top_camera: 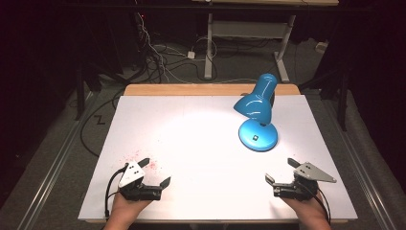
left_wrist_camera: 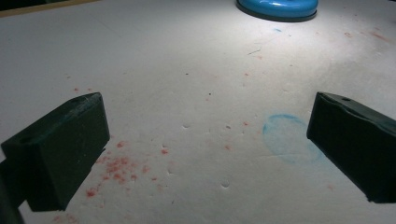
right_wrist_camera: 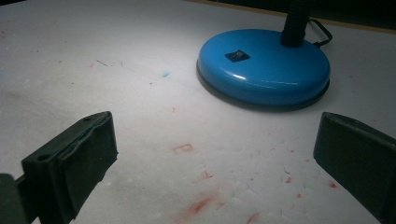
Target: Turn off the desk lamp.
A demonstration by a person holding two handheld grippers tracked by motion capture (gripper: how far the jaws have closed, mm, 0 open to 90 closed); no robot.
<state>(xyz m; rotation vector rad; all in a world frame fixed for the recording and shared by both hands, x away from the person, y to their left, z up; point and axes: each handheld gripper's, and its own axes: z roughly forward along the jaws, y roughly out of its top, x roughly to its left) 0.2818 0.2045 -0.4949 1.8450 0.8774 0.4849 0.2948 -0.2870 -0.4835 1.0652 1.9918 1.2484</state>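
Both grippers sit at the near edge of the table [top_camera: 201, 120], each held in a hand. Left gripper [top_camera: 156, 171] has its jaws spread wide with nothing between them, above a patch of red specks [left_wrist_camera: 114, 167] on the white sheet. Right gripper [top_camera: 281, 169] is likewise released, jaws wide apart and empty, near the lamp. Farther back, on the right half of the table, stands the blue lamp [top_camera: 257, 112]: its round base [right_wrist_camera: 264, 67] carries a black switch [right_wrist_camera: 236, 56], and its shade tilts down over the sheet.
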